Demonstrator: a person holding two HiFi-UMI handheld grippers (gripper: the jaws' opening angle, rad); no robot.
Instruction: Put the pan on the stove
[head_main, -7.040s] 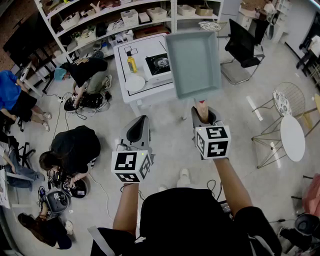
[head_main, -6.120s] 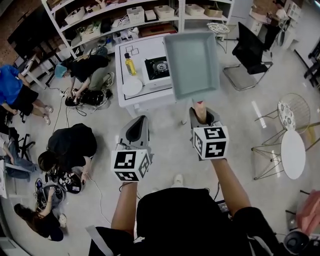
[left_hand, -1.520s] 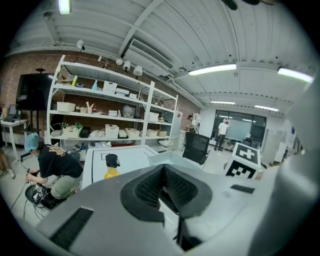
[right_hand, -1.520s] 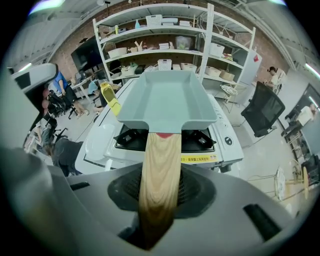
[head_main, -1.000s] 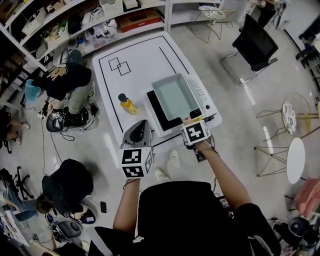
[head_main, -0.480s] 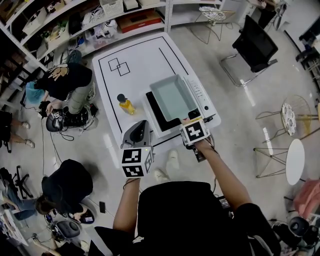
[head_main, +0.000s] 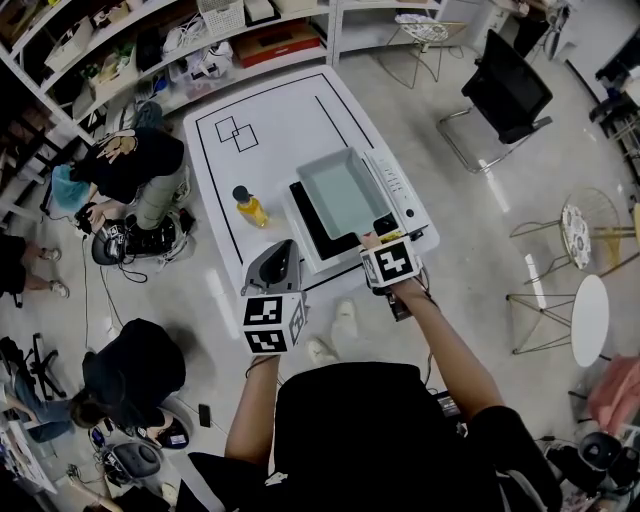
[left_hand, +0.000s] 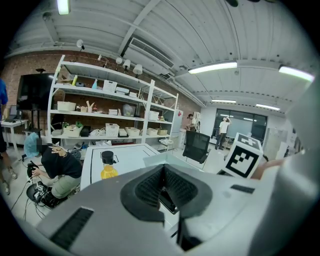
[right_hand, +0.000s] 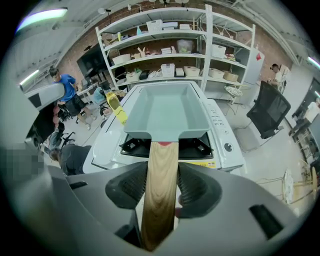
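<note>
The pale grey-blue rectangular pan (head_main: 345, 192) rests on the black burner of the white stove (head_main: 402, 192), at the front right of the white table (head_main: 270, 130). Its wooden handle (right_hand: 161, 185) points back between the jaws of my right gripper (right_hand: 162, 187). Those jaws are opening, and the pads stand just off the handle's sides. In the head view the right gripper (head_main: 375, 240) sits at the stove's near edge. My left gripper (head_main: 275, 265) hangs off the table's front edge, shut on nothing, and its pads (left_hand: 150, 187) meet.
A bottle of yellow liquid with a black cap (head_main: 247, 207) stands left of the stove. People sit on the floor at the left (head_main: 125, 165). Shelves (head_main: 150, 45) run behind the table. A black chair (head_main: 505, 95) stands to the right.
Since the oldest frames I carried the pan across the room to the table. Over the last second it settled lower onto the stove, and the right gripper drew back slightly along the handle.
</note>
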